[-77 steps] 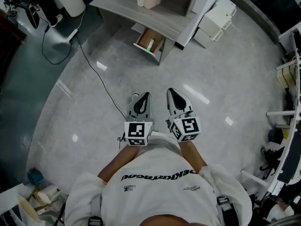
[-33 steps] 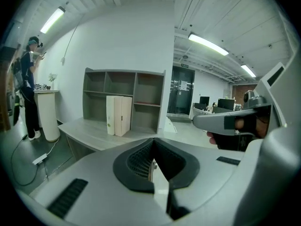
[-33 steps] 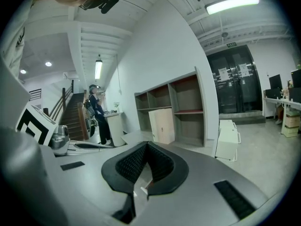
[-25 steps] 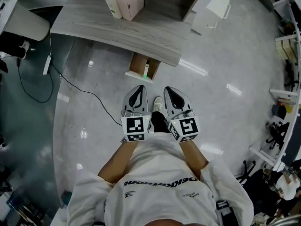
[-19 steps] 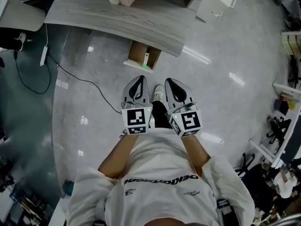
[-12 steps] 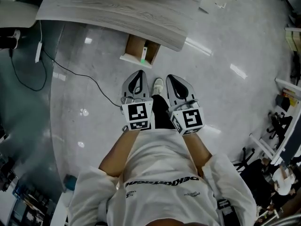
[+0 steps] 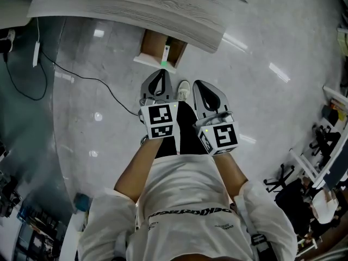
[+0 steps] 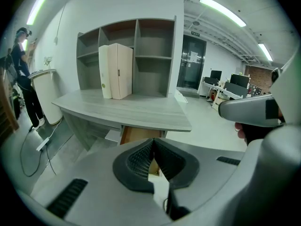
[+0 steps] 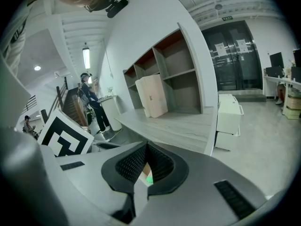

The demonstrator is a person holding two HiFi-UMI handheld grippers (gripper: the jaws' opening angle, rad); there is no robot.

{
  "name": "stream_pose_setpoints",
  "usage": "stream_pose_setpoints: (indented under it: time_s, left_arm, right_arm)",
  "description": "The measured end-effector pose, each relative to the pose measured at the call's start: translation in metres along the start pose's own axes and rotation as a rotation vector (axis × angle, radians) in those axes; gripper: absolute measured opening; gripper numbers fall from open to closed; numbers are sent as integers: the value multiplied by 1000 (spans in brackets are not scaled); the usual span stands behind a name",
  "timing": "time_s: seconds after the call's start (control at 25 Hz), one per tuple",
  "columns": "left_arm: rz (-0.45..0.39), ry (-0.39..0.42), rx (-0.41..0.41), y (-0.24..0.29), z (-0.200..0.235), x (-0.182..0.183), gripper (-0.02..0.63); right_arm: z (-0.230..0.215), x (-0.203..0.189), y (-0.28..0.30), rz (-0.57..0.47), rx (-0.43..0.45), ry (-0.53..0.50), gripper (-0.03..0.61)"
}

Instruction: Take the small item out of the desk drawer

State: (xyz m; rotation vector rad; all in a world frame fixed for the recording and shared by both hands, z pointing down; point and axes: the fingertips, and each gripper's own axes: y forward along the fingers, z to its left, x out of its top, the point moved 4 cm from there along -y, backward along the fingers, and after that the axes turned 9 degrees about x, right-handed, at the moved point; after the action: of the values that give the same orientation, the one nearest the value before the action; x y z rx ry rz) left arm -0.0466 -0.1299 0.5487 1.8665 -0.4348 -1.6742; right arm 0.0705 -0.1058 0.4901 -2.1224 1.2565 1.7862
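- Head view, looking steeply down: a person in a white shirt (image 7: 185, 194) stood on a glossy grey floor (image 7: 92, 91). They held the left gripper (image 7: 158, 80) and the right gripper (image 7: 201, 88) side by side at centre frame.
- Both grippers had their jaws pressed together, with nothing between them.
- The small item (image 7: 165, 55), white with a green end, lay in the open desk drawer (image 7: 151, 43) at upper centre. The drawer sat just under the edge of the grey desk (image 7: 136, 4), apart from both grippers.
- The step in hand was probably the approach. It would go best with one gripper's jaws parted before entering, lowered clear of the desk edge, then closed across the item's narrow sides.
- The shirt lettering sat upside down and could not be read. Each marker cube (image 7: 161, 121) bore a black-and-white square pattern.
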Motion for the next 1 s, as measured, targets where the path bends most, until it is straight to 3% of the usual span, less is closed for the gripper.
stream_pose_setpoints:
  time_s: [0.56, 0.68, 1.0]
  left_arm:
    - [116, -9, -16, 62, -1, -55, 23]
    - [146, -16, -25, 74, -2, -63, 98]
    - [216, -17, -32, 99, -8, -89, 144]
  right_arm:
    - [-17, -46, 21, 46, 11, 20, 32]
    - [-19, -53, 22, 58, 11, 23, 32]
    - [-21, -69, 27, 75, 17, 34, 32]
